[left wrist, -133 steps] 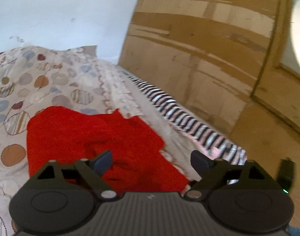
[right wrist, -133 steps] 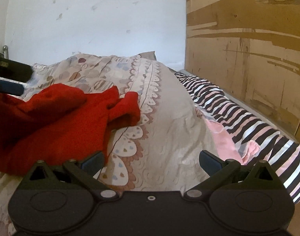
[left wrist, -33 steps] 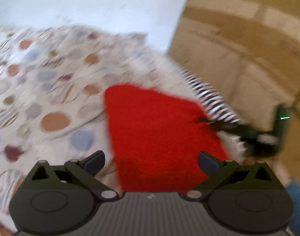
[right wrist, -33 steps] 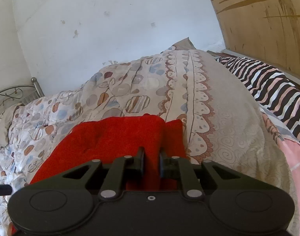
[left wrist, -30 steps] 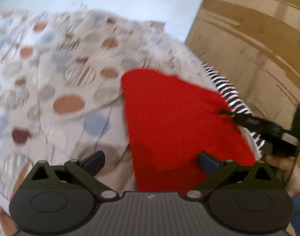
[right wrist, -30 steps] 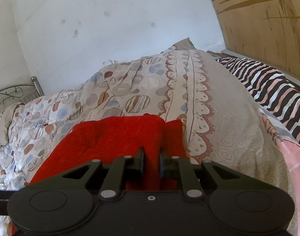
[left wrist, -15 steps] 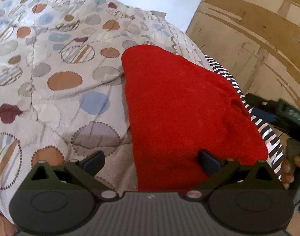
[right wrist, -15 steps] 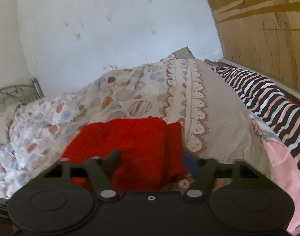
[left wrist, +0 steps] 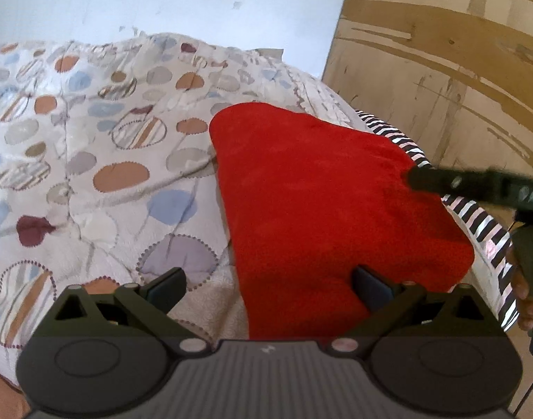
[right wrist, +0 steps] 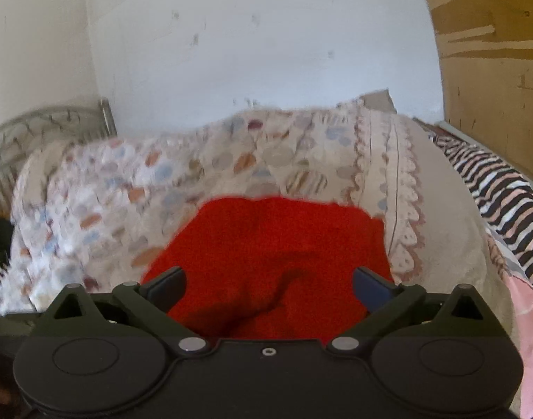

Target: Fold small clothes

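Bed (left wrist: 91,160): patterned quilt carries the work; striped sheet (right wrist: 503,195) along its right edge.
Red garment (left wrist: 322,209): lies flat near the bed's right edge, apparently folded; further folds probably remain.
Left gripper (left wrist: 268,284): jaws wide, empty, over the garment's near edge.
Right gripper (right wrist: 268,284): jaws wide, empty.
Obstructions: none visible.

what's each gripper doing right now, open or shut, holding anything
Left gripper: open, holding nothing, above the red cloth.
Right gripper: open, holding nothing, over the red cloth.
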Motion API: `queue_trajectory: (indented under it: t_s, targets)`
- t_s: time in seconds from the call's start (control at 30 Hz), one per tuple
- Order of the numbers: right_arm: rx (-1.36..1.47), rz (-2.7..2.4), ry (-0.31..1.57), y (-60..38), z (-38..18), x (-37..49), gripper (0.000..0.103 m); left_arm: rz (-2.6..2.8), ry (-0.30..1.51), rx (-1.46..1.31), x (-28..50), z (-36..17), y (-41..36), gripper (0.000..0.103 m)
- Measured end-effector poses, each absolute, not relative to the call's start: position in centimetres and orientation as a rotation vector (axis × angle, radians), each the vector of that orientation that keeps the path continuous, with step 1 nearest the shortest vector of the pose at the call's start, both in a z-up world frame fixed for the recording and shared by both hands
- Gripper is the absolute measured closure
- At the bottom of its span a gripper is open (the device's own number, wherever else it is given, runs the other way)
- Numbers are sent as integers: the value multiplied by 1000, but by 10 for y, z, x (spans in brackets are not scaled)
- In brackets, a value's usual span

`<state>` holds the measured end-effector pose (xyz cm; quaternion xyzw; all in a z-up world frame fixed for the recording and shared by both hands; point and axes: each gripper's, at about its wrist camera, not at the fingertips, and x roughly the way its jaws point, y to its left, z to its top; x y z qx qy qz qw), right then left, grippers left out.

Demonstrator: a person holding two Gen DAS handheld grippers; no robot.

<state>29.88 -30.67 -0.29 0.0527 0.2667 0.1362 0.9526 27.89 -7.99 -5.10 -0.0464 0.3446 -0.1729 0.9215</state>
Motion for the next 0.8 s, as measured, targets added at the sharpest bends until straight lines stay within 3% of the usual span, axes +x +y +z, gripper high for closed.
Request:
queue_trajectory:
  t_s: [0.5, 0.8]
  targets:
    - [159, 204, 564, -328, -63, 276, 1, -408, 719, -42, 269, -65, -94, 0]
    - [293, 198, 481, -349, -41, 270, 1, -416, 717, -32, 268, -65, -95, 0]
